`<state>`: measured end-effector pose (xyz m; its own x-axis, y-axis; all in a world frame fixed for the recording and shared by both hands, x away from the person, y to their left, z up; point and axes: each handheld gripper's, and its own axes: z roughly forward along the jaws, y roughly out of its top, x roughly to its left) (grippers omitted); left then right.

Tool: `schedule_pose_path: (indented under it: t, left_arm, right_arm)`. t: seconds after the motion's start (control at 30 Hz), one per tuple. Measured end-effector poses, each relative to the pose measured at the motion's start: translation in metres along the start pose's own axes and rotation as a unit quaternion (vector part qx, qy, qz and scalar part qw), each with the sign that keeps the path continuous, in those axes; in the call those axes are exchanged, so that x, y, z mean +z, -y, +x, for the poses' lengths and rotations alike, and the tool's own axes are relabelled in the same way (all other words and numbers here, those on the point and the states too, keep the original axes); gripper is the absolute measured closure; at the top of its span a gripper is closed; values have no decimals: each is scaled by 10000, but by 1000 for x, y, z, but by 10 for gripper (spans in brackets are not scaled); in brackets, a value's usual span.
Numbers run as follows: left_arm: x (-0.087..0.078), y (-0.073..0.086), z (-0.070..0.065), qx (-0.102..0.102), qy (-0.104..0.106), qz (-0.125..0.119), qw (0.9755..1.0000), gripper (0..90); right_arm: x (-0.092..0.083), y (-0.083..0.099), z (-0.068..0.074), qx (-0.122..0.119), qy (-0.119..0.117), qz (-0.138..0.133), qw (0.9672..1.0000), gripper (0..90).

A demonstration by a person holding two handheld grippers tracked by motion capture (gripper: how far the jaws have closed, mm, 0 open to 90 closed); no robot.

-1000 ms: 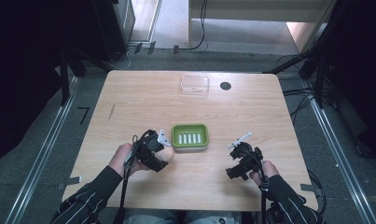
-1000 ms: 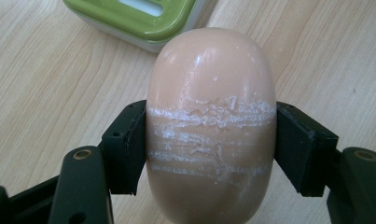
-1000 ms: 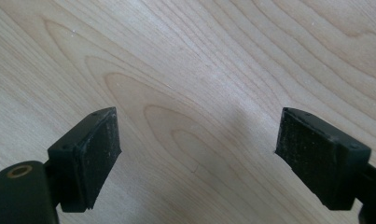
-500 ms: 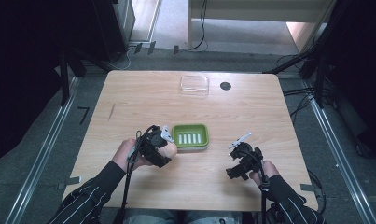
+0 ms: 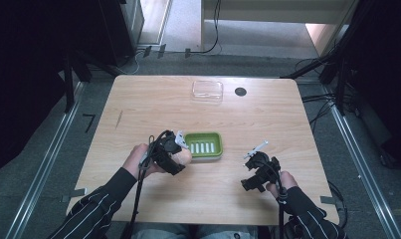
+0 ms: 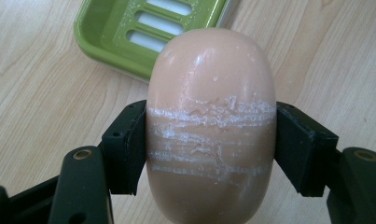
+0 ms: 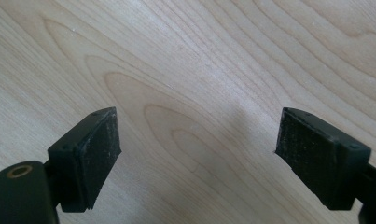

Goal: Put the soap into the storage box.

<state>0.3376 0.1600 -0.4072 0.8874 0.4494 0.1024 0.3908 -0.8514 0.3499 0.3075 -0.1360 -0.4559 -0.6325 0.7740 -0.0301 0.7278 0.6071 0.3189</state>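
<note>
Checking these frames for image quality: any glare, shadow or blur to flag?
High view: dark surroundings, evenly lit table. Left gripper view: sharp soap, small highlight on top, dish cropped. Right gripper view: soft shadow on the wood between the open jaws; near edges slightly soft.

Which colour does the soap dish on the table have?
The soap dish is green, shown best in the high view.

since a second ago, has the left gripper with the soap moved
Yes. The left gripper, shut on the soap, has edged right, closer to the green soap dish.
</note>
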Motion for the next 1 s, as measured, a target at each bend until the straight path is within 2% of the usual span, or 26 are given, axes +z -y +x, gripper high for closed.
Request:
schedule_pose_path:
  t: [0.27,1.0]
  left_arm:
    - [-1,-5,3,-68,0,-72,10000,336]
    - [-3,-17,13,39,75,-146,9999,336]
  right_arm:
    - [0,0,0,5,-11,9,10000,141]
    - [1,0,-1,-39,-3,14,10000,141]
